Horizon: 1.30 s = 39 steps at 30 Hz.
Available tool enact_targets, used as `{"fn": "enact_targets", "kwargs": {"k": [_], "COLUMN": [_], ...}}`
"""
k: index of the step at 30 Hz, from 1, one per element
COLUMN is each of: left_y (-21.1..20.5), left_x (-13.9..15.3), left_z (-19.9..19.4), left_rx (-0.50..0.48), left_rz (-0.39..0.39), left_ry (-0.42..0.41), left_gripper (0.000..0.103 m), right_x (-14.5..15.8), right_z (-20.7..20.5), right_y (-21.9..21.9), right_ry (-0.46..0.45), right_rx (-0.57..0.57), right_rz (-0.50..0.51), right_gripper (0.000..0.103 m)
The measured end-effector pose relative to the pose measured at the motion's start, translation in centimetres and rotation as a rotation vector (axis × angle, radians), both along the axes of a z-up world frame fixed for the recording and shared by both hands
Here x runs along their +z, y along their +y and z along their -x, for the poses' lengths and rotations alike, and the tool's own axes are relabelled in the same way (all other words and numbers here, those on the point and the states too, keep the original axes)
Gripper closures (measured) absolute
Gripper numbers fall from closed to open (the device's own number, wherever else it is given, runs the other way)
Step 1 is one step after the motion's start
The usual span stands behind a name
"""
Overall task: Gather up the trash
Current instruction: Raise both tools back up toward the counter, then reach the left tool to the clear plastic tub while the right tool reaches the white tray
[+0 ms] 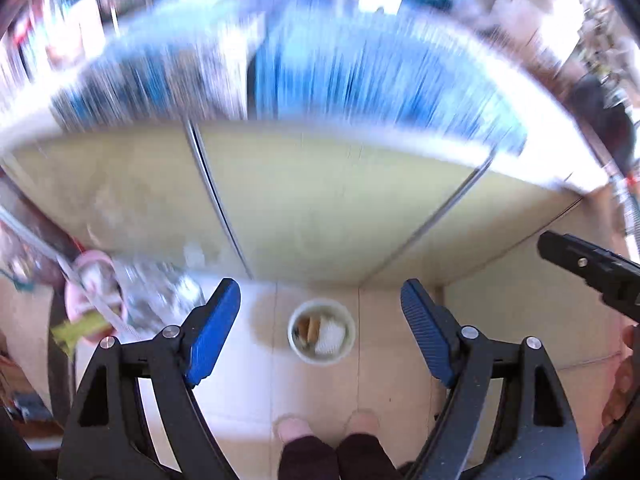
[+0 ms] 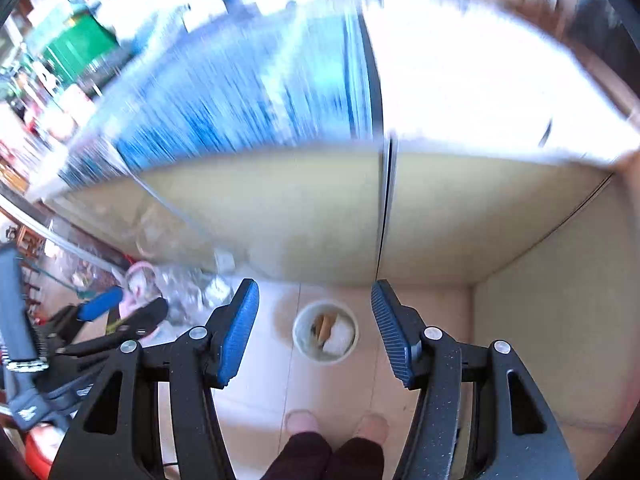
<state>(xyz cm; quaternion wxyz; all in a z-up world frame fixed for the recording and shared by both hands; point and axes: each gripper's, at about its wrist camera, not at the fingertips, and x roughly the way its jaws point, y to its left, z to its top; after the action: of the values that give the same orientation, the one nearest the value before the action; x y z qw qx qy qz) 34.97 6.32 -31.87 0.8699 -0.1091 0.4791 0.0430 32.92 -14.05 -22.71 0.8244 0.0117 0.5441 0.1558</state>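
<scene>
Left wrist view: left gripper (image 1: 320,312) is seen released, nothing clamped; white trash cup (image 1: 321,331) is framed between the blue pads on bare floor, cabinet front edge (image 1: 304,216) at 12 o'clock. Right wrist view: right gripper (image 2: 315,312) is seen released, empty; cup (image 2: 325,333) at centre, feet (image 2: 304,422) at 6 o'clock.

Each gripper, the left gripper (image 1: 320,330) and the right gripper (image 2: 315,330), is built of black plastic arms with triangular cut-outs, joined by round silver screws (image 1: 171,332). Ribbed blue pads (image 1: 212,332) are fitted on the fingers. Dark maroon trouser legs (image 1: 332,458) and pale pink footwear (image 1: 294,430) are worn.
</scene>
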Motion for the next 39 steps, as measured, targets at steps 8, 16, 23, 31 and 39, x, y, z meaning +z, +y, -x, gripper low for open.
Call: {"fn": "enact_targets", "kwargs": {"k": [8, 16, 23, 31, 39], "left_y": [1.2, 2.4, 2.7, 3.6, 5.4], "left_x": [15.4, 23.2, 24.8, 26.0, 26.6], "left_z": [3.2, 4.1, 1.6, -5.1, -13.6], "left_rx": [-0.048, -0.048, -0.068, 0.002, 0.081], "left_rz": [-0.084, -0.074, -0.079, -0.076, -0.005], "left_ry": [-0.236, -0.371, -0.389, -0.440, -0.405], "left_gripper": [0.021, 0.021, 0.013, 0.001, 0.001], "right_x": [11.1, 17.9, 20.3, 20.1, 19.4], "right_z": [1.9, 1.8, -0.6, -7.1, -15.7], "right_y": [0.3, 1.7, 2.5, 2.3, 2.3], "right_ry": [-0.161, -0.303, -0.399, -0.444, -0.398], "right_rx": [-0.032, -0.062, -0.063, -0.052, 0.010], "right_rz": [-0.032, -0.057, -0.028, -0.002, 0.014], "right_gripper": [0.048, 0.044, 0.044, 0.028, 0.028]}}
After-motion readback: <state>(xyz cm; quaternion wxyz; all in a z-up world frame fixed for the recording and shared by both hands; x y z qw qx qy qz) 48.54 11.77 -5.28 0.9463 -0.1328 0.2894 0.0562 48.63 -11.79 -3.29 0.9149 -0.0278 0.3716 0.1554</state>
